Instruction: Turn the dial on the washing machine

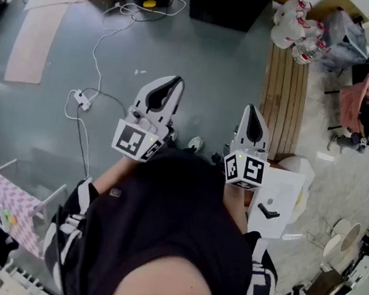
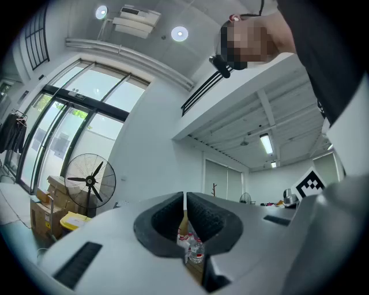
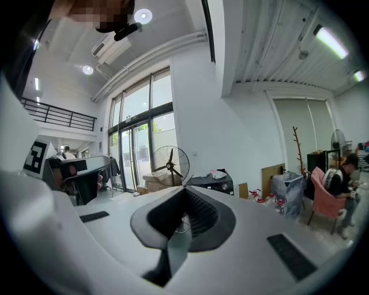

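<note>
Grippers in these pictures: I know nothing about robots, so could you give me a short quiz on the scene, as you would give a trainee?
1. True or false: the left gripper holds a bottle between its jaws.
2. The right gripper is: A) wide open; B) shut, with nothing held; C) shut on a dial.
3. Fill in: in the right gripper view, a large round ___ on a stand is in front of the tall windows.

Key
1. False. Its jaws are together and empty.
2. B.
3. fan.
</note>
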Demonstrator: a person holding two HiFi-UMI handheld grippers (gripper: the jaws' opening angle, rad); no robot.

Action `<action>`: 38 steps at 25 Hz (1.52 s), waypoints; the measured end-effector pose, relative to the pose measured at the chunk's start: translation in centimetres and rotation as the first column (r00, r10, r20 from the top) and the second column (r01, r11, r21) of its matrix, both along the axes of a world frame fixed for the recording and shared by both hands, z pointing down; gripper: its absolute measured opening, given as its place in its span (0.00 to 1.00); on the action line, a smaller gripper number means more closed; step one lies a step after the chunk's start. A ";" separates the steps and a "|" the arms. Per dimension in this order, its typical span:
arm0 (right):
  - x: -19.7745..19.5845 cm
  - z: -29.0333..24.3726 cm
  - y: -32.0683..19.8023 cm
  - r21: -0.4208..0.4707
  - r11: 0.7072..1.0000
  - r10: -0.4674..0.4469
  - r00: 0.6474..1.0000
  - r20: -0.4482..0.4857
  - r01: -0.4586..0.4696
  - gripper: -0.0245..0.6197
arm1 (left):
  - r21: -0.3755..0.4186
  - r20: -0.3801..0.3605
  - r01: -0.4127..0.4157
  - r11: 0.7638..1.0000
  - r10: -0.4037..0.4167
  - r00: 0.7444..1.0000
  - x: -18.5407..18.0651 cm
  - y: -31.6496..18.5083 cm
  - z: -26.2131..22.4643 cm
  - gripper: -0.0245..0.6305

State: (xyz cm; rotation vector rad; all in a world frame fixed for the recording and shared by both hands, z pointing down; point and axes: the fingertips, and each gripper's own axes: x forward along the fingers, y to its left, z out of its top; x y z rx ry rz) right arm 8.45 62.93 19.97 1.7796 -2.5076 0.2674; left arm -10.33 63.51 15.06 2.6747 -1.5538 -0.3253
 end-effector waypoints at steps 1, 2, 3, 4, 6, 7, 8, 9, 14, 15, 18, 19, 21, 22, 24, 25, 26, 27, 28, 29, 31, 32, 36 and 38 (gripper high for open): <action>-0.2 0.0 0.1 0.000 1.000 -0.002 1.000 -0.001 0.002 0.08 | -0.001 -0.004 0.001 1.000 -0.001 1.000 -0.1 0.1 0.0 0.09; -0.3 0.1 0.1 0.000 1.000 -0.004 1.000 -0.001 0.004 0.08 | -0.001 -0.006 0.001 1.000 -0.001 1.000 -0.2 0.1 0.0 0.09; -0.5 0.1 0.1 0.000 1.000 -0.005 1.000 -0.001 0.005 0.08 | -0.001 -0.008 0.001 1.000 -0.001 1.000 -0.2 0.1 0.0 0.09; -0.5 0.1 0.2 0.000 1.000 -0.005 1.000 -0.002 0.005 0.08 | -0.001 -0.009 0.000 1.000 0.000 1.000 -0.3 0.1 0.0 0.09; -0.6 0.2 0.1 0.001 1.000 -0.004 1.000 0.000 0.004 0.08 | -0.001 -0.009 -0.004 1.000 0.004 1.000 -0.3 0.1 0.1 0.09; -0.7 0.3 0.2 0.001 1.000 -0.002 1.000 0.001 0.002 0.08 | -0.002 -0.009 -0.005 1.000 0.005 1.000 -0.4 0.1 0.2 0.09; -0.8 0.4 0.2 0.000 1.000 -0.001 1.000 0.002 0.001 0.07 | -0.003 -0.009 -0.006 1.000 0.006 1.000 -0.5 0.1 0.3 0.09; -0.8 0.4 0.2 0.000 1.000 0.001 1.000 0.002 -0.001 0.07 | -0.005 -0.010 -0.006 1.000 0.006 1.000 -0.6 0.1 0.4 0.09; -1.1 -2.3 0.7 0.090 0.996 0.014 1.000 0.007 -0.015 0.08 | -0.001 -0.013 -0.010 1.000 0.010 1.000 -1.0 0.3 0.1 0.09; -1.3 -3.3 0.7 0.125 0.992 0.018 1.000 0.010 -0.019 0.08 | 0.002 -0.011 -0.012 1.000 0.012 1.000 -1.2 0.2 0.0 0.09; -2.4 -2.8 -0.5 0.113 0.994 0.001 1.000 0.019 -0.003 0.26 | -0.002 -0.010 -0.017 1.000 0.017 1.000 -2.1 -0.3 0.2 0.09; -2.8 -1.6 -1.0 0.075 0.997 -0.003 1.000 0.017 0.002 0.32 | -0.007 -0.010 -0.020 1.000 0.020 1.000 -2.4 -0.3 0.4 0.09; -3.3 0.4 -1.5 0.017 1.000 0.014 1.000 0.015 -0.015 0.33 | -0.014 -0.009 -0.030 0.999 0.030 1.000 -2.9 -0.2 0.9 0.09; -3.6 0.8 -1.6 0.005 1.000 0.028 0.999 0.021 -0.028 0.33 | -0.015 -0.007 -0.036 0.999 0.035 0.999 -3.3 -0.2 1.0 0.09; -4.5 1.2 -2.0 -0.006 0.999 0.047 0.998 0.036 -0.047 0.33 | -0.018 -0.005 -0.039 0.999 0.039 0.999 -4.6 -0.7 1.3 0.09; -5.0 1.3 -2.5 -0.012 0.999 0.054 0.998 0.041 -0.053 0.33 | -0.022 -0.007 -0.039 0.999 0.039 0.999 -5.4 -1.2 1.4 0.09; -5.5 1.4 -2.9 -0.018 0.998 0.060 0.997 0.044 -0.059 0.33 | -0.026 -0.012 -0.040 0.999 0.039 0.999 -6.1 -1.8 1.4 0.09; -6.0 1.4 -3.5 -0.022 0.998 0.067 0.997 0.045 -0.066 0.33 | -0.027 -0.018 -0.042 0.999 0.042 0.999 -6.7 -2.3 1.4 0.09; -6.3 1.4 -4.0 -0.022 0.997 0.073 0.996 0.046 -0.073 0.33 | -0.025 -0.022 -0.048 0.999 0.047 0.999 -7.2 -2.9 1.3 0.09; -6.7 1.5 -4.5 -0.020 0.997 0.080 0.996 0.045 -0.079 0.33 | -0.021 -0.024 -0.055 0.998 0.055 0.998 -7.7 -3.5 1.4 0.09; -7.5 2.0 -5.6 -0.014 0.996 0.092 0.995 0.045 -0.091 0.33 | -0.010 -0.024 -0.071 0.997 0.071 0.997 -8.5 -4.5 2.0 0.09; -7.8 2.2 -6.0 -0.013 0.995 0.097 0.994 0.046 -0.096 0.33 | -0.008 -0.023 -0.077 0.997 0.077 0.997 -8.8 -4.9 2.2 0.09; -8.5 2.2 -7.4 -0.018 0.995 0.102 0.993 0.052 -0.101 0.33 | -0.025 -0.025 -0.082 0.996 0.081 0.996 -9.3 -6.1 2.7 0.09; -8.3 2.6 -9.2 -0.018 0.995 0.099 0.993 0.057 -0.098 0.33 | -0.034 -0.031 -0.082 0.996 0.080 0.996 -9.0 -7.8 3.1 0.09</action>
